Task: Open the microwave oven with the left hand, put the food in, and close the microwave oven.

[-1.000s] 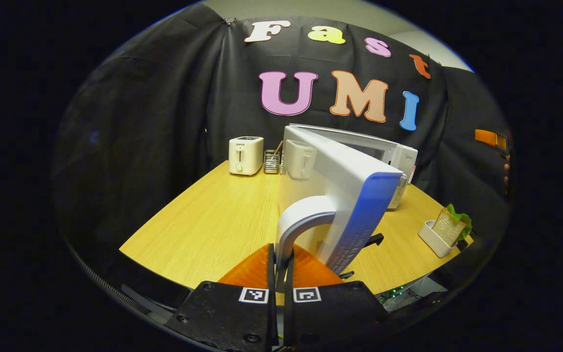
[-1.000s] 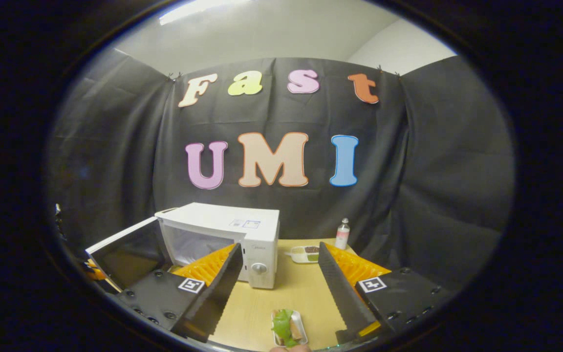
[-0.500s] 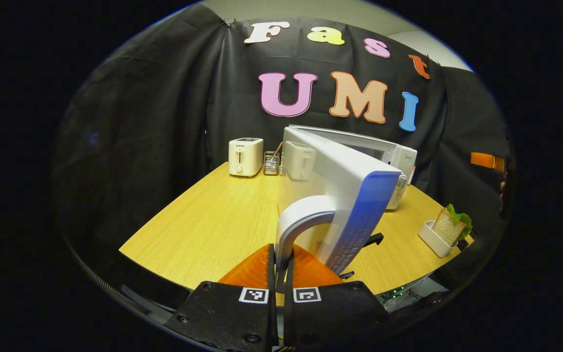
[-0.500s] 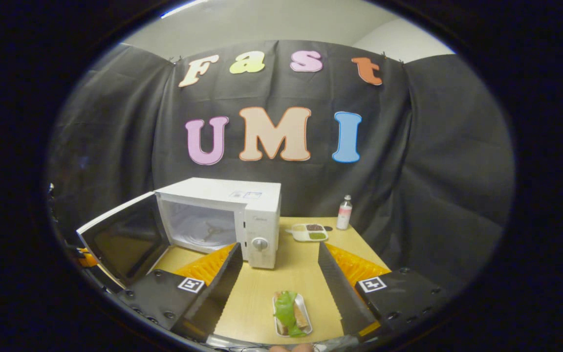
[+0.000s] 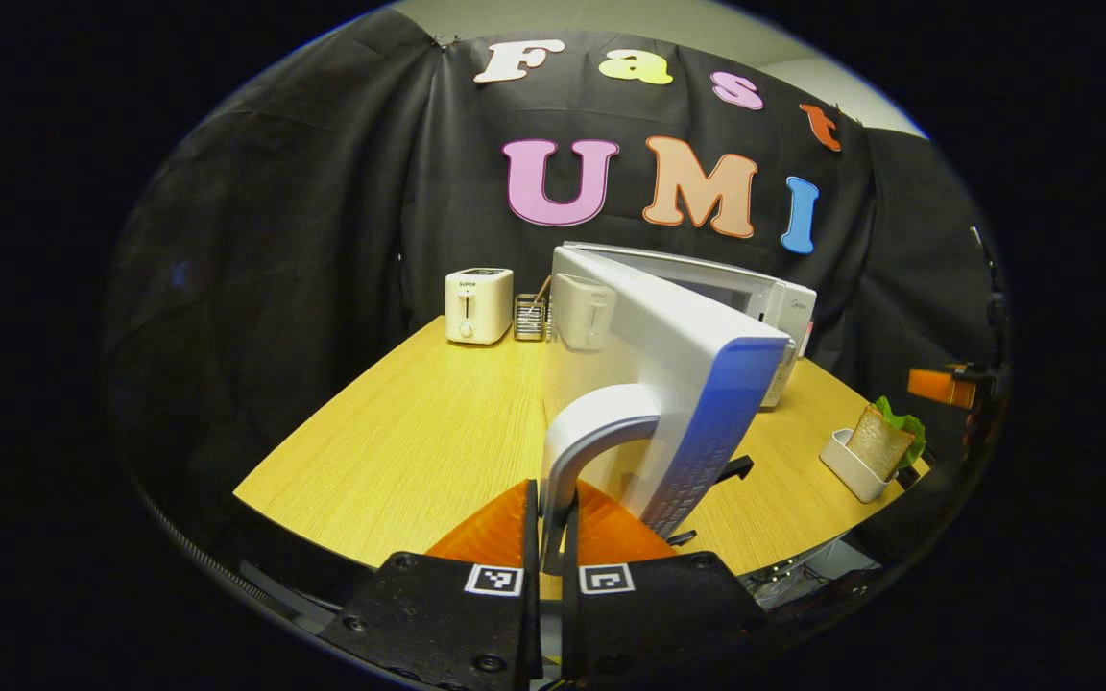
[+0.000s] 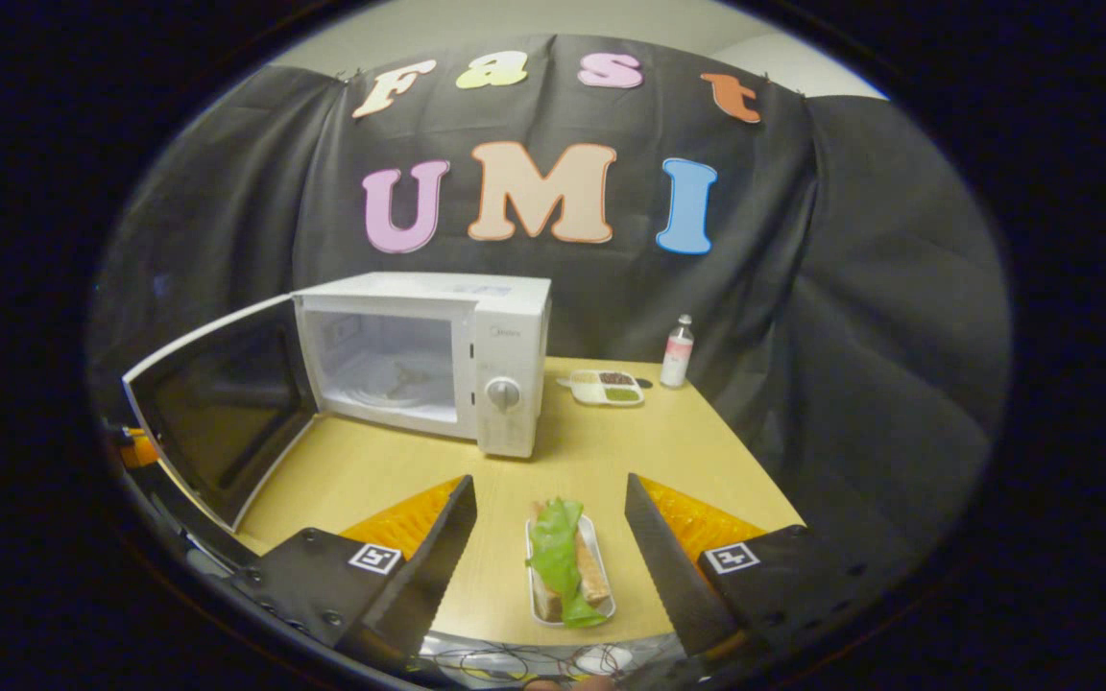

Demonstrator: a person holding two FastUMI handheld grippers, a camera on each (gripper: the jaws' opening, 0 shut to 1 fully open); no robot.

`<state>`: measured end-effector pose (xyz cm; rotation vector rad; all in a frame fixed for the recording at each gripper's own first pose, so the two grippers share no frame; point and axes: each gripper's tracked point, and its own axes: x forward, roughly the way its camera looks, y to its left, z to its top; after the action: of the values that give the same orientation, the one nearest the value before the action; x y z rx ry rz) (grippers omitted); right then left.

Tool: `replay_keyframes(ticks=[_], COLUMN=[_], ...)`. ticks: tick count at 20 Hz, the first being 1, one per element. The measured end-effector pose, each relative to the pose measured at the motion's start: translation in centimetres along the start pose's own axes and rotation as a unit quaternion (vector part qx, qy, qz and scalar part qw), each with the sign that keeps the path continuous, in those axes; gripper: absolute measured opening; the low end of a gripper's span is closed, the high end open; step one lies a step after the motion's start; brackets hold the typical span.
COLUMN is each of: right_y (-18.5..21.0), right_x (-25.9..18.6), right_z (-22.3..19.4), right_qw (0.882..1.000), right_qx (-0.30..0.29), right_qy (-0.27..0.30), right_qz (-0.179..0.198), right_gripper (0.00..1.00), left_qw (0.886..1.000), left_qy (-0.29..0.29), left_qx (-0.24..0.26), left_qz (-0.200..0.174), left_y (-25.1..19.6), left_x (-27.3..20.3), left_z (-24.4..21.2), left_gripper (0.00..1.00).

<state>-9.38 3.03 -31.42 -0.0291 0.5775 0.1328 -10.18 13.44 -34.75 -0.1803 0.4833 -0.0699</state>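
Note:
The white microwave stands on the wooden table with its door swung wide open and its cavity showing. In the left gripper view my left gripper is shut on the door's curved handle. A sandwich with lettuce lies in a small white tray near the table's front edge. My right gripper is open above it, one finger on either side, apart from the food. The same sandwich appears at the right in the left gripper view.
A white toaster and a mesh holder stand at the back left. A small bottle and a divided dish sit to the right of the microwave. Cables hang below the table's front edge.
My right gripper has tipped down and come over the tray, so the sandwich now lies between its open fingers. The left gripper holds the door handle as before.

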Motion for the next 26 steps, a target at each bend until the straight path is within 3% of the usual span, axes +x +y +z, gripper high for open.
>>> replay_keyframes(ticks=[5, 6, 7, 8, 13, 16, 20, 21, 22, 24, 26], right_y=[-0.4, -0.4, -0.5, -0.5, -0.9, -0.8, -0.6, -0.4, -0.6, -0.6, 0.0], right_x=[1.2, 1.6, 2.0, 2.4, 3.7, 4.1, 4.4, 4.5, 4.8, 4.8, 5.0], right_z=[-4.6, -5.4, -6.4, -7.2, -9.8, -10.3, -10.1, -10.4, -10.1, -10.1, -10.3], right_qw=[0.999, 0.999, 0.998, 0.997, 0.995, 0.994, 0.994, 0.994, 0.994, 0.994, 0.993], right_qx=[-0.017, -0.018, -0.02, -0.021, -0.012, -0.007, -0.013, -0.016, -0.021, -0.02, -0.019], right_qy=[0.039, 0.047, 0.056, 0.068, 0.1, 0.11, 0.109, 0.111, 0.105, 0.11, 0.115], right_qz=[-0.005, -0.006, -0.009, -0.01, -0.015, -0.015, -0.015, -0.014, -0.019, -0.018, -0.01], right_gripper=[0.98, 0.98, 0.98, 0.98, 0.98, 0.97, 0.89, 0.9, 0.93, 0.62, 0.63], left_qw=[1.0, 1.0, 1.0, 1.0, 1.0, 1.0, 1.0, 1.0, 1.0, 0.999, 0.999], left_qy=[0.002, 0.003, 0.004, 0.01, 0.015, 0.02, -0.005, -0.008, -0.006, -0.008, -0.025], left_qx=[-0.008, -0.007, -0.008, -0.011, -0.018, -0.021, -0.01, -0.008, -0.008, -0.015, -0.016], left_qz=[0.004, 0.006, 0.002, -0.005, 0.012, 0.005, 0.014, 0.021, 0.027, 0.033, 0.04], left_y=[-0.1, 0.1, -0.1, -0.3, 0.4, 0.3, 0.9, 1.3, 1.7, 2.0, 2.2], left_x=[0.1, 0.3, 0.2, 0.4, 0.2, -0.1, -0.6, -0.7, -0.8, -1.7, -2.5], left_z=[-0.1, -0.1, 0.1, -0.6, -0.6, -0.8, 0.7, 0.9, 0.9, 1.3, 2.5], left_gripper=[0.08, 0.17, 0.19, 0.35, 0.4, 0.61, 0.75, 0.77, 0.87, 1.0, 1.0])
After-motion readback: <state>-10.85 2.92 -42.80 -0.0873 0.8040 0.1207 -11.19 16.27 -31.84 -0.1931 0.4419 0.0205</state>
